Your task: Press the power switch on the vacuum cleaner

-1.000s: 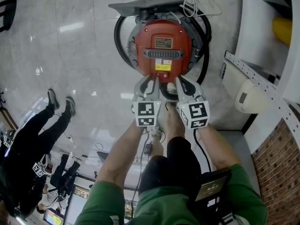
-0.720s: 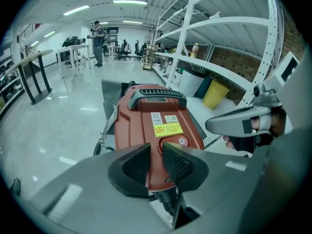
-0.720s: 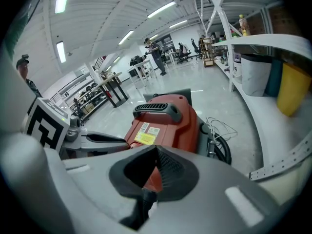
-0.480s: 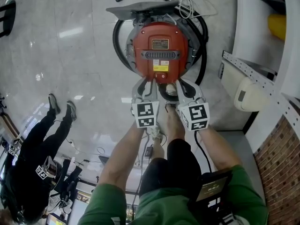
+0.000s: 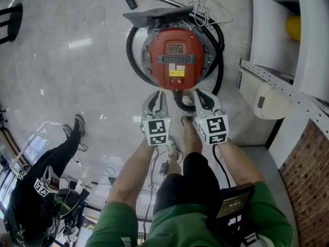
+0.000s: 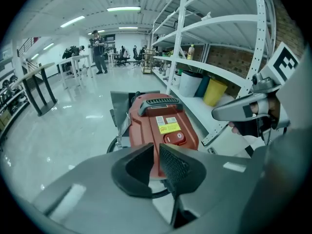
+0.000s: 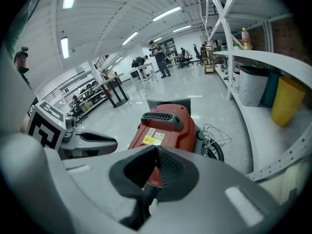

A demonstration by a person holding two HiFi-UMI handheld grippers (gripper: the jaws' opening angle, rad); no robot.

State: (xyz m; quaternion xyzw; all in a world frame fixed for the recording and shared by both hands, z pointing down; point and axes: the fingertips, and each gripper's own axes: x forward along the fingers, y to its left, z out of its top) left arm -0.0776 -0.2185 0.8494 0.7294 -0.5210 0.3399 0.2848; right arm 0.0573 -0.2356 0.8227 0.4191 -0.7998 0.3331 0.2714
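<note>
- Risk, wrong contact: the power switch [image 6: 175, 137] is a small red rocker on the near end of the vacuum cleaner [image 5: 176, 45], just past the yellow label [image 6: 168, 128]. In my judgement a tip that drifts toward 12 o'clock lands on the label or the carry handle [image 5: 176, 59], and the switch goes unpressed.
- Risk, glancing press: the lid slopes and looks smooth. A slanted approach could skid the tip off the rocker.
- Risk, shifting body: the cleaner stands on glossy floor [image 5: 77, 60]. A push along the floor rather than downward may roll it away from you.
- Risk, snag: the black hose [image 5: 132, 60] rings the body and a dark loop lies between your two tools. It could catch a jaw as you reach in.
- Left gripper [image 5: 157, 98]: held at 6 o'clock of the cleaner, short of it, touching nothing. Its jaws are drawn almost together with only a thin slit between the pads, and nothing is in it. Its own view lines up on the switch.
- Right gripper [image 5: 202, 98]: just beside the left at its 3 o'clock, level with it, also clear of the cleaner. Its jaw tips meet and carry nothing.
- Arms: both your forearms reach forward, roughly parallel, tools pointing to 12 o'clock.
- Shelving [image 5: 288, 94]: at 3 o'clock of the cleaner, apart from both tools.
</note>
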